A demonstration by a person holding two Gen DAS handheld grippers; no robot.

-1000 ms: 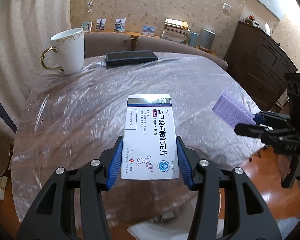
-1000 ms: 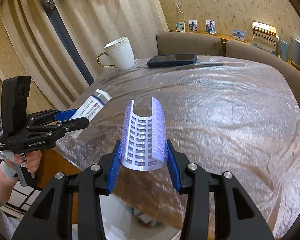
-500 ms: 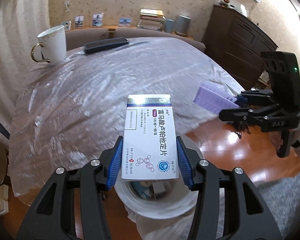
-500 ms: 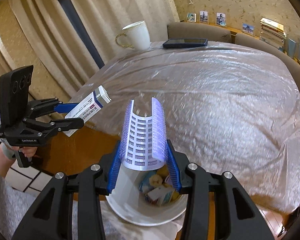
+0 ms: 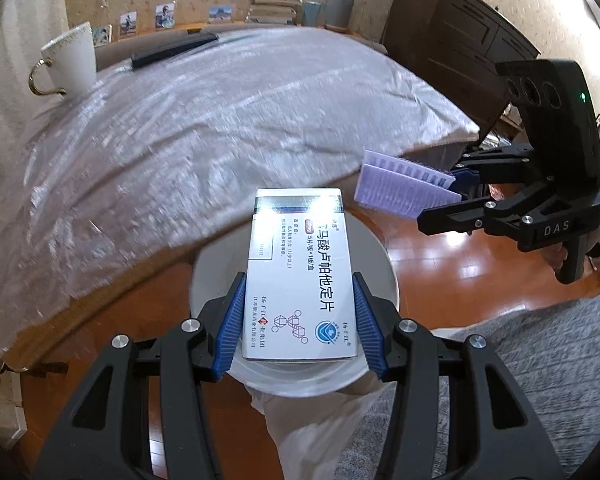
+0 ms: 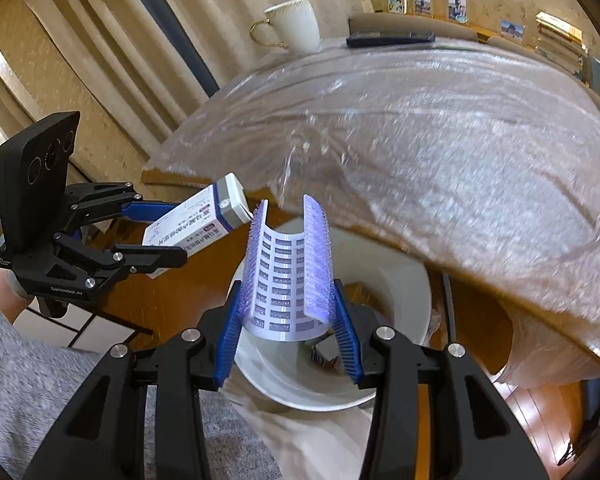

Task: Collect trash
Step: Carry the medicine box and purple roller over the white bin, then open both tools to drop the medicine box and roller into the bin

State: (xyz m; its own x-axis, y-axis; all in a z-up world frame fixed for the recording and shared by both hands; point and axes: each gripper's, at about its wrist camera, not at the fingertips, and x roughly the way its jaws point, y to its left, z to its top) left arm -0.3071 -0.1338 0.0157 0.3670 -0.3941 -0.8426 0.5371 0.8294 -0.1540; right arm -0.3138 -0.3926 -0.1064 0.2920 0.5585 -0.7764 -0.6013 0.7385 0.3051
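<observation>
My left gripper (image 5: pixel 298 322) is shut on a white medicine box (image 5: pixel 300 276) with blue print and holds it right over the white trash bin (image 5: pixel 374 252) on the floor. The box also shows in the right wrist view (image 6: pixel 196 224). My right gripper (image 6: pixel 286 322) is shut on a bent purple blister sheet (image 6: pixel 288 276) above the same bin (image 6: pixel 396 276), which holds some trash. The sheet also shows in the left wrist view (image 5: pixel 404 190), held by the right gripper (image 5: pixel 456 196) beside the bin.
The round table (image 5: pixel 204 128) with a plastic cover lies just behind the bin. A white mug (image 5: pixel 74 60) and a dark phone (image 5: pixel 174 46) sit at its far side. A dark dresser (image 5: pixel 460 36) stands at the right. A grey rug (image 5: pixel 540 360) lies at the lower right.
Both grippers have moved back off the table and down, and now hold their items over the trash bin. Both stay shut on them.
</observation>
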